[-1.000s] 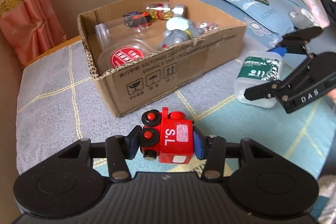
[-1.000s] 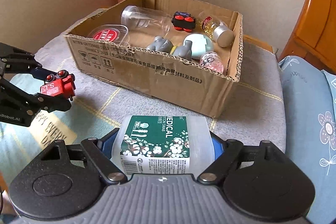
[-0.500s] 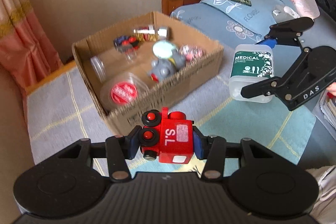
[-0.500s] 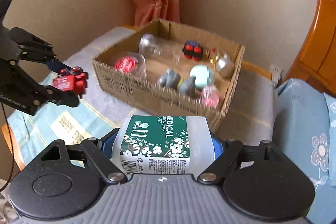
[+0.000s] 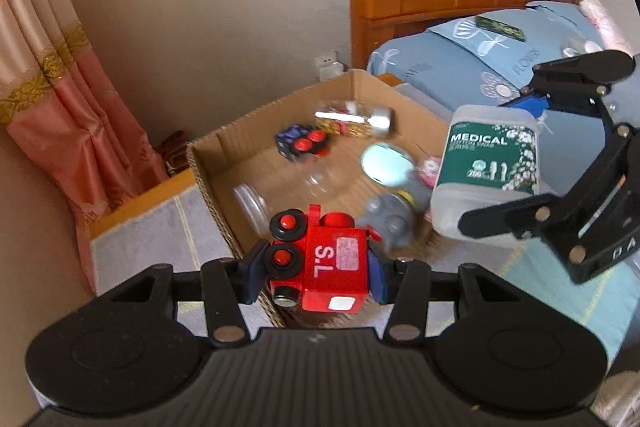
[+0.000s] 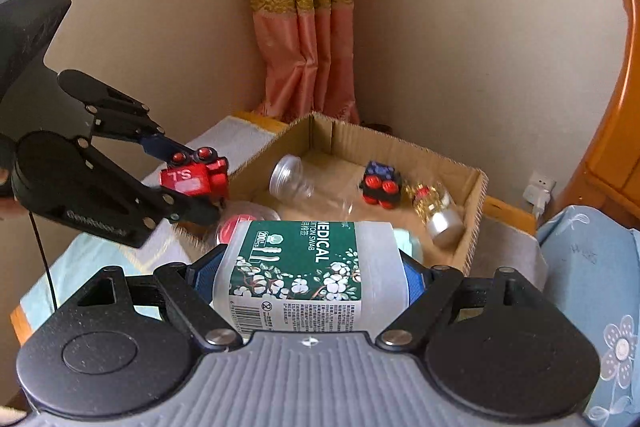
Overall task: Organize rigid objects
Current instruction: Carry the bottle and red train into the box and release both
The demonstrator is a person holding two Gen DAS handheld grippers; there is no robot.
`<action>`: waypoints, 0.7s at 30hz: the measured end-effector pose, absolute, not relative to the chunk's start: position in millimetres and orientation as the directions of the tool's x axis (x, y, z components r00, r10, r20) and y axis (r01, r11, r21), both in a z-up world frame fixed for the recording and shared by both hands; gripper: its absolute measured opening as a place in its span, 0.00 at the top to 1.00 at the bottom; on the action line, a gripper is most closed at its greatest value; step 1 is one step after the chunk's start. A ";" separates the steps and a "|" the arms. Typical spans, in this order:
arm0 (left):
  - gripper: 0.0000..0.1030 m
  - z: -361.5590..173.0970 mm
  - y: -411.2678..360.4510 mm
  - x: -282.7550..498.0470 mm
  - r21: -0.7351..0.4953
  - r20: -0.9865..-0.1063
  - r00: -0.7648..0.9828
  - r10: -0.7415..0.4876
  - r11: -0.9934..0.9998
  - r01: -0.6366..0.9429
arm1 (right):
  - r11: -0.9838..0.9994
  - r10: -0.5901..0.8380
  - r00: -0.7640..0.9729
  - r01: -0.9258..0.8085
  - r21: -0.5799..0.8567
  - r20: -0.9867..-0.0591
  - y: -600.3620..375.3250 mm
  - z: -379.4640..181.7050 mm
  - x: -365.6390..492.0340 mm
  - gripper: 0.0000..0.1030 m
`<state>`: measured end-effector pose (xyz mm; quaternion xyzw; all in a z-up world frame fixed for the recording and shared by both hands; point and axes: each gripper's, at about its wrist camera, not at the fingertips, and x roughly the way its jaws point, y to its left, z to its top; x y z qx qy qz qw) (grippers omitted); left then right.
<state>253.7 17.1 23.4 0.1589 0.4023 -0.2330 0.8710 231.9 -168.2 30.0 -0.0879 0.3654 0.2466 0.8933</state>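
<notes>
Red and blocky, the toy train [image 5: 320, 259] sits clamped between the blue pads of the left gripper [image 5: 316, 273], whose jaws are closed tight on its sides. It carries white "S.L" lettering, a worn pale sticker, and black wheels with red hubs, and it hangs in the air over the near wall of the cardboard box [image 5: 212, 179].

To its right, the right gripper [image 6: 312, 275] has its jaws spread wide around a cotton swab tub [image 6: 308, 267], gripping it by its sides. This tub is translucent white plastic with a dark green label, printed "MEDICAL" and white cotton flowers, and is likewise held aloft near the box's edge.

Beyond both, the open box rests on a cloth-covered worktop [image 5: 152, 227]. Inside lie a clear jar [image 6: 304, 187], a small blue and red toy car [image 6: 378, 187], a glass bottle with a silver cap [image 6: 436, 209], and a grey elephant figure [image 5: 390, 223].

Farthest back hangs a pink curtain [image 6: 304, 39].
</notes>
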 end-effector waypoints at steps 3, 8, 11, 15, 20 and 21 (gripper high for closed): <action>0.53 22.5 18.7 272.8 0.104 -0.778 0.574 -0.255 0.849 0.518 | 0.865 0.380 0.602 -0.500 0.039 -0.702 -159.0 26.7 251.0 0.16; 0.53 22.5 25.3 305.9 0.125 -0.781 0.590 -0.205 0.874 0.469 | 0.867 0.384 0.580 -0.494 0.065 -0.718 -140.4 16.4 279.5 0.16; 0.53 21.4 29.9 321.9 0.132 -0.784 0.594 -0.180 0.887 0.442 | 0.875 0.399 0.587 -0.474 0.101 -0.705 -135.1 10.1 294.1 0.16; 0.53 19.2 32.4 337.9 0.138 -0.787 0.596 -0.163 0.894 0.426 | 0.887 0.409 0.568 -0.431 0.165 -0.715 -136.1 -1.3 313.3 0.00; 0.53 14.4 23.5 354.7 0.132 -0.786 0.593 -0.173 0.891 0.435 | 0.893 0.410 0.557 -0.407 0.193 -0.722 -147.3 -7.0 308.1 0.00; 0.53 12.6 20.3 358.9 0.131 -0.787 0.591 -0.175 0.890 0.437 | 0.894 0.406 0.559 -0.406 0.189 -0.723 -149.5 -6.8 304.9 0.00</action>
